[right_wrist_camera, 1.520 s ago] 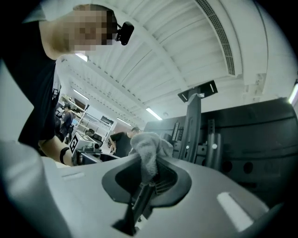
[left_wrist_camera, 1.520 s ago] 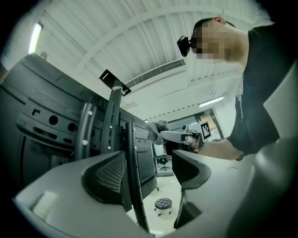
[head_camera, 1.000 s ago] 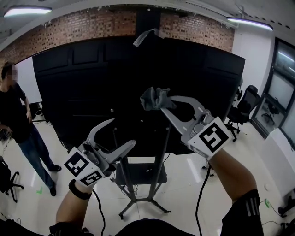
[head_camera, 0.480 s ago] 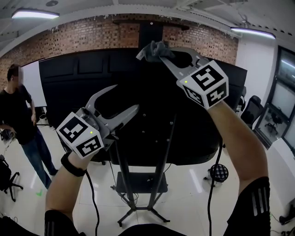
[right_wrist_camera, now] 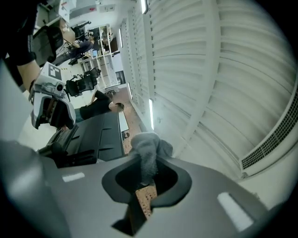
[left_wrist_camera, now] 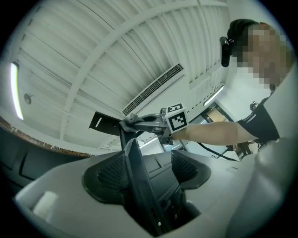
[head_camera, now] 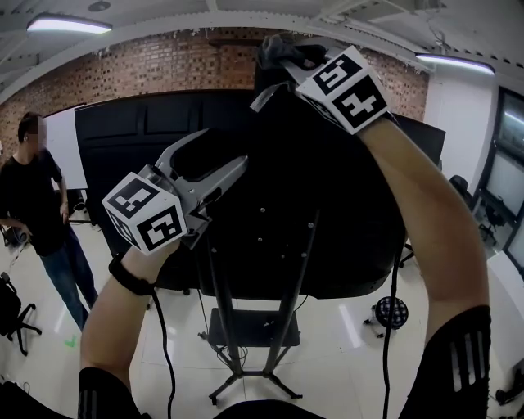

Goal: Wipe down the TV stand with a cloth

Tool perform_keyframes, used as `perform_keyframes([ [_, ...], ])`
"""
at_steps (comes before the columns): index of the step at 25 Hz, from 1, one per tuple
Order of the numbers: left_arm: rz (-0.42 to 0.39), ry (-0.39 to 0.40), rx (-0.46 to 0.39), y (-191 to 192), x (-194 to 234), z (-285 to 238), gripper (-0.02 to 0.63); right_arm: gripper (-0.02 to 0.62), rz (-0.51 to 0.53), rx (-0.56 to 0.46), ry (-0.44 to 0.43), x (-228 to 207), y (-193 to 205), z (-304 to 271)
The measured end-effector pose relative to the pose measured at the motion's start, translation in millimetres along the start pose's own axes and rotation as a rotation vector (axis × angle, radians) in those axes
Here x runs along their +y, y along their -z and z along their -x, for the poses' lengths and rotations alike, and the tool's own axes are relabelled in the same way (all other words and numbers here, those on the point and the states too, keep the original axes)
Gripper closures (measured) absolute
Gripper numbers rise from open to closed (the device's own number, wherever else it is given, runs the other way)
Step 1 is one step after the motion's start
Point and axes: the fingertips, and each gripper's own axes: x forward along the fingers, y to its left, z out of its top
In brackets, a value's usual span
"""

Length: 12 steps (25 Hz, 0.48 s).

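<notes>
Tongs are held up in both hands in front of the wearer. The left tongs (head_camera: pixel 228 149) are kept lower, with the jaws apart. In the left gripper view a dark narrow edge is seen running up between them, and whether it is touched cannot be told. The right tongs (head_camera: pixel 286 57) are held higher on an outstretched arm and are clamped on a crumpled grey cloth (head_camera: pixel 273 47). The cloth is bunched at the tips and, in the right gripper view, is seen trailing back into the gap between the jaws.

The cloth is held at the top edge of a large black flat panel (head_camera: pixel 336 213); whether it is pressed against that edge cannot be told. A pale grey strip (head_camera: pixel 264 96) is seen hanging just below the cloth. The panel is carried on a black metal TV stand (head_camera: pixel 219 286) with slanted uprights, a small shelf low down and splayed feet. The stand is set on a glossy white tiled floor (head_camera: pixel 344 344).

Well to the left, a person in a black shirt and blue jeans (head_camera: pixel 37 204) is seen standing on that floor. Farthest back, a red brick wall (head_camera: pixel 164 61) is seen above the panel, and long ceiling light strips (head_camera: pixel 70 24) are mounted over it.
</notes>
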Motion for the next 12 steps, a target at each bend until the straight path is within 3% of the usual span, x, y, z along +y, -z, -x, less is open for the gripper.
perform_keyframes([
  [12, 0.041, 0.042, 0.021, 33, -29, 17, 0.268, 0.560, 0.085, 0.102, -0.083, 58, 30, -3],
])
